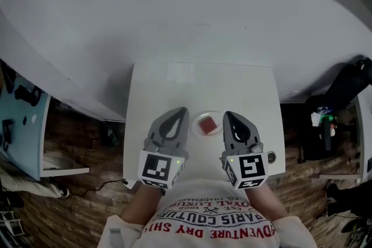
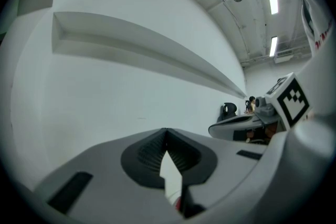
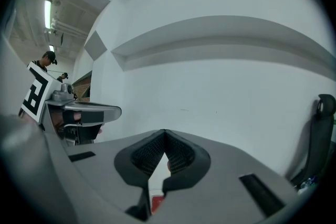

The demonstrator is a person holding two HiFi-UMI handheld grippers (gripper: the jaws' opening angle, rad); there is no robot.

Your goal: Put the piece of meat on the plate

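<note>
A red piece of meat [image 1: 207, 124] lies on a small white plate [image 1: 197, 131] near the front of the white table [image 1: 174, 87]. My left gripper [image 1: 183, 110] hovers just left of the plate, shut and empty. My right gripper [image 1: 227, 114] hovers just right of the plate, also shut with nothing in it. In the left gripper view the jaws [image 2: 167, 132] meet at their tips, and a sliver of red meat [image 2: 179, 203] shows below them. The right gripper view has the jaws [image 3: 165, 134] closed too, with a bit of the meat [image 3: 156, 202] under them.
A small round object [image 1: 271, 156] sits at the table's front right corner. A black chair [image 1: 349, 84] and cluttered shelf stand to the right, a pale blue desk [image 1: 23, 125] to the left. A white wall rises behind the table.
</note>
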